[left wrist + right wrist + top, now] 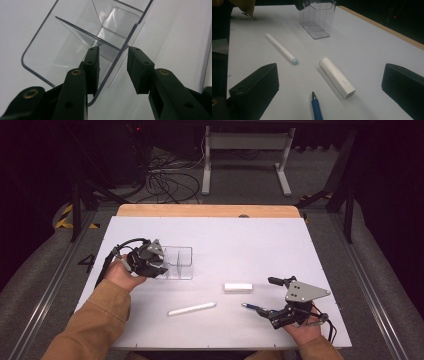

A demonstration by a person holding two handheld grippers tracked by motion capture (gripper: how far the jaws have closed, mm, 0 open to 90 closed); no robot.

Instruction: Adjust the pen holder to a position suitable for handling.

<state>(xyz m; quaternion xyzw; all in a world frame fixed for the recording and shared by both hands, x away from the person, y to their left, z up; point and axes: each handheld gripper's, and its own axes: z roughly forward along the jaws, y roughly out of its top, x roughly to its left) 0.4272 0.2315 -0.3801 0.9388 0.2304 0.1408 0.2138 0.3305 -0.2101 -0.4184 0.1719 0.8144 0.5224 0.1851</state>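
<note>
Left hand-held gripper straddles the wall of the clear organizer.

At the left of the surface (280, 235), the left hand-held gripper (112, 65) has one jaw inside the clear organizer (177, 262) and one outside, narrowed but not pressing. At near right, the right hand-held gripper (329, 82) stands wide beside a blue pen (317, 108), white pen (192, 309) and white case (238, 287).

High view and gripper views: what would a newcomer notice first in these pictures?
First, the clear plastic organizer at the left of the white table, with the left gripper straddling one of its walls, one of its fingers inside and the other outside. Next, near the middle, a white pen and a white rectangular stick lying apart. At the right, the open right gripper rests with a blue pen between its fingers.
</note>
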